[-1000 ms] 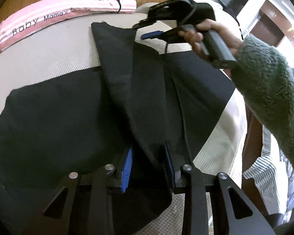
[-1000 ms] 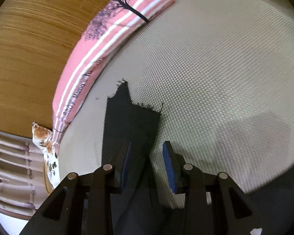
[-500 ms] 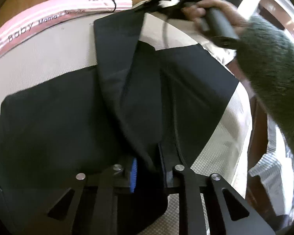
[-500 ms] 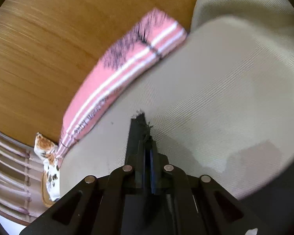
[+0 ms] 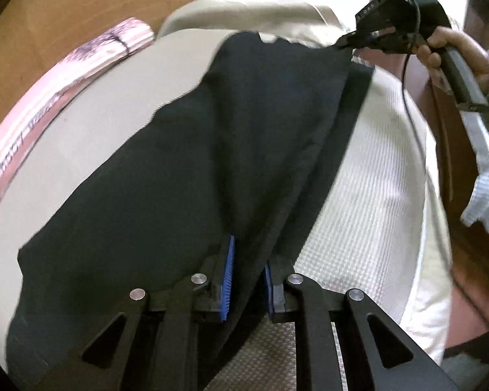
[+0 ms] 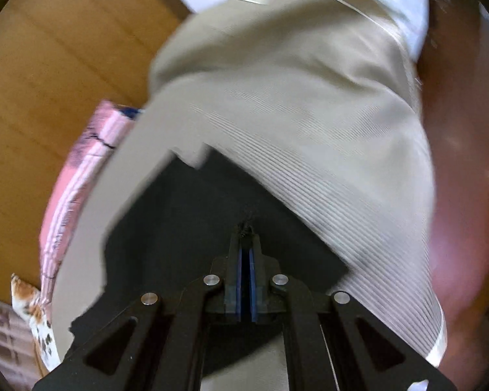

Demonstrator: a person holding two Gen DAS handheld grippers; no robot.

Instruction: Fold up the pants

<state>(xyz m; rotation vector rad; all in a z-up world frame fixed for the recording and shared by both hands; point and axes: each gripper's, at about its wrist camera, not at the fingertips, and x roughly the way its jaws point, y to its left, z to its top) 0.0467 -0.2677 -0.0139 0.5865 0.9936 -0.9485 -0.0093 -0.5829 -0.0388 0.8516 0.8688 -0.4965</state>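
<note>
Black pants [image 5: 185,163] lie spread on a beige mattress [image 5: 375,163]. My left gripper [image 5: 247,254] grips a fold of the black cloth between its blue pads, near the waist end. My right gripper [image 5: 345,44] shows at the upper right of the left wrist view, shut on the hem corner of one leg and holding it stretched above the mattress. In the right wrist view my right gripper [image 6: 245,233] has its jaws pressed together on the frayed edge, with the pants [image 6: 179,228] hanging below.
A pink striped cushion [image 5: 65,91] lies along the mattress's far left edge against a wooden headboard [image 5: 81,9]. It also shows in the right wrist view [image 6: 81,179]. A reddish wooden bed frame [image 5: 440,150] runs along the right side.
The right gripper closed on the leg hem and carried it up and to the right, away from the pink cushion. The left gripper closed on the fold, and the leg now lies over the other one.
</note>
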